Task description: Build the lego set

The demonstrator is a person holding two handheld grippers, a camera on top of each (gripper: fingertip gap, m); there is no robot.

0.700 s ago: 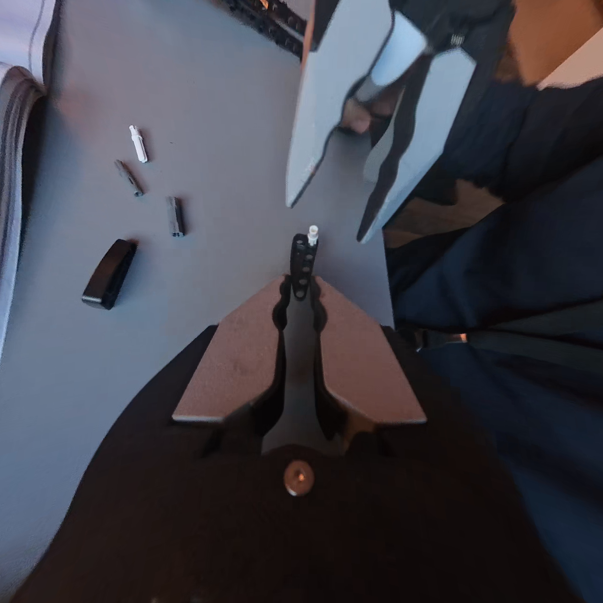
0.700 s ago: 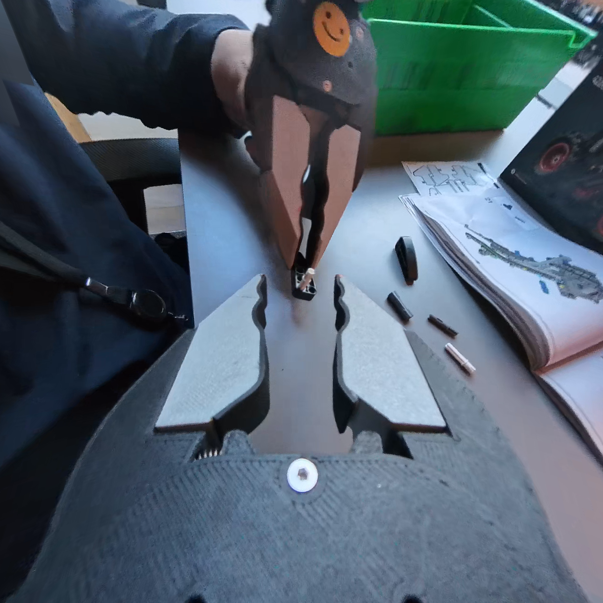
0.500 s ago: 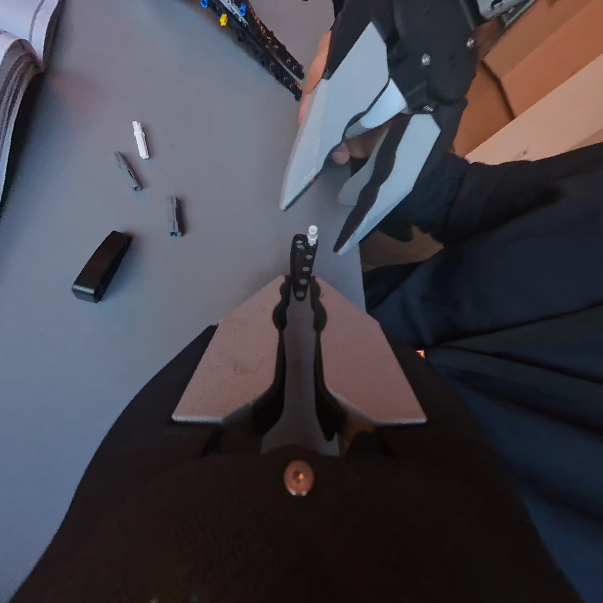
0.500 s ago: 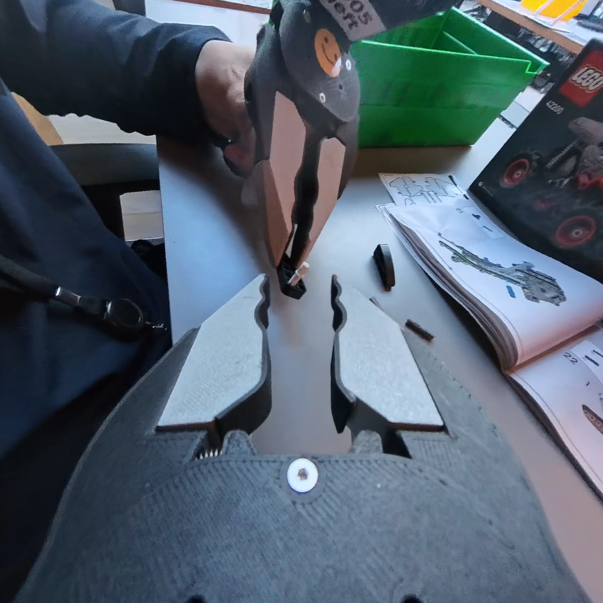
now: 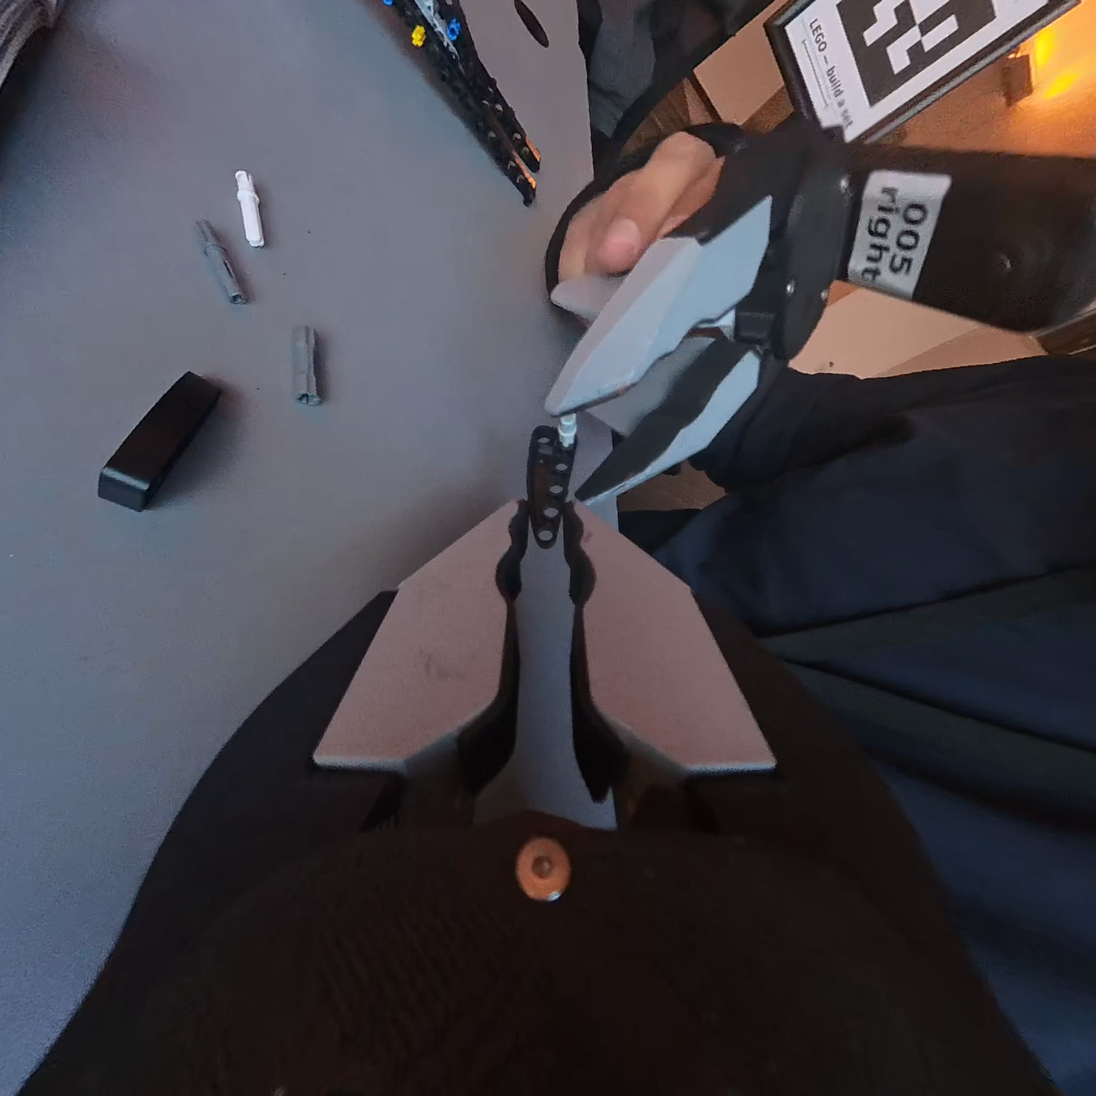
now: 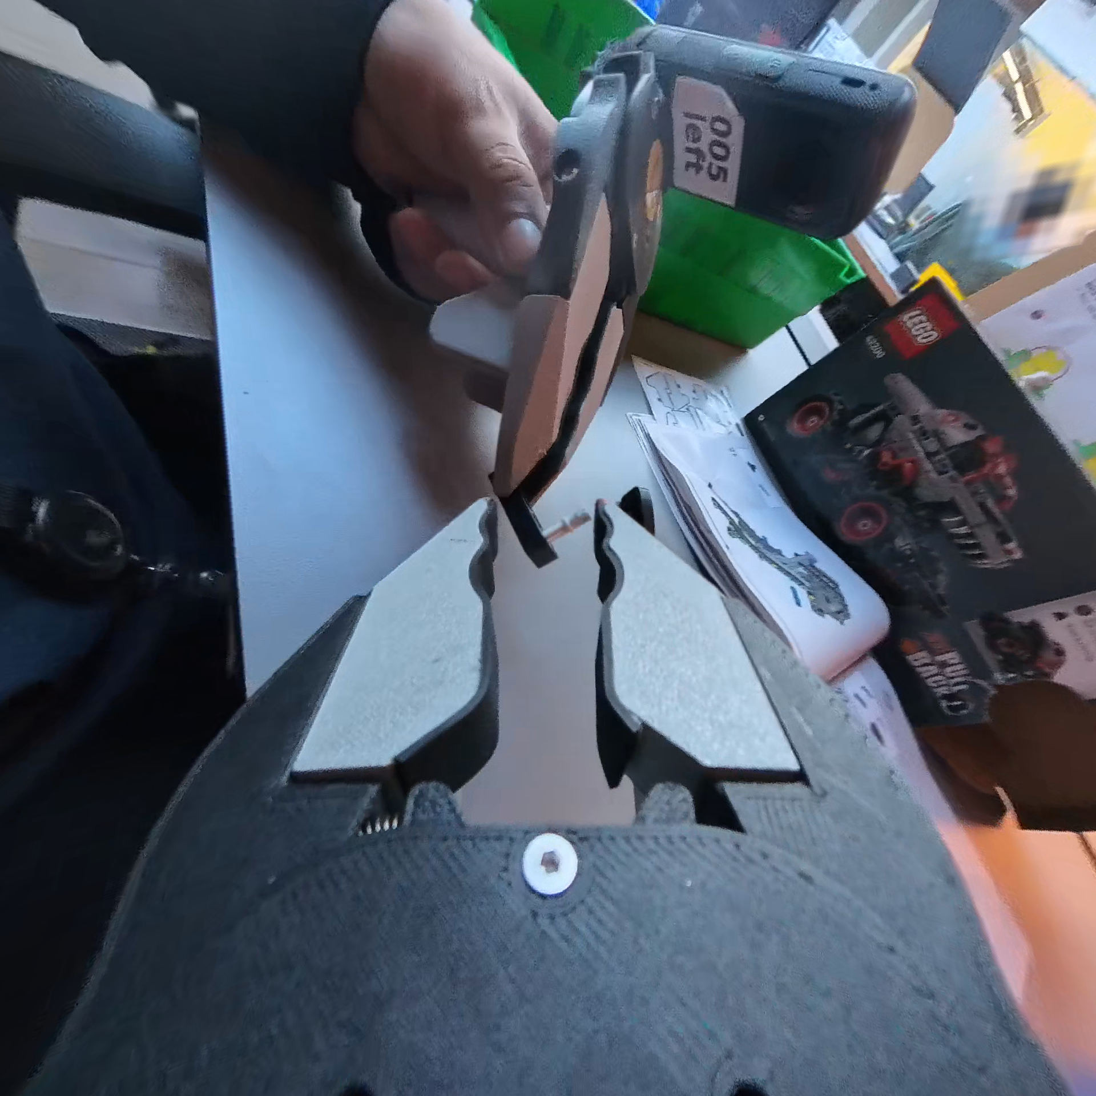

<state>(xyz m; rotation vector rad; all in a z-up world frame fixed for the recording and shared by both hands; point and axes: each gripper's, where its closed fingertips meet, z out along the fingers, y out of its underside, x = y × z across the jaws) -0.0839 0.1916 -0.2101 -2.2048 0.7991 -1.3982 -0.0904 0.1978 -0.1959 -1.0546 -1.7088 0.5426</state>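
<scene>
Left gripper [image 5: 544, 515], its matte brown pads pinched on a perforated black beam [image 5: 548, 485] at frame centre, holds it above the smooth grey table [image 5: 148, 623]; a white pin [image 5: 566, 430] projects from the beam's top hole. Right gripper [image 6: 545, 516], grey-padded, stands parted around that pin. Upper left lie a black curved block [image 5: 157, 442], two grey pins [image 5: 308, 366] and one loose white pin [image 5: 249, 209].

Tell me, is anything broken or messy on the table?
Nothing looks broken or spilled. A few loose pieces lie scattered on the grey table: a white pin, two grey pins and a black block. The left gripper holds the black beam.
</scene>
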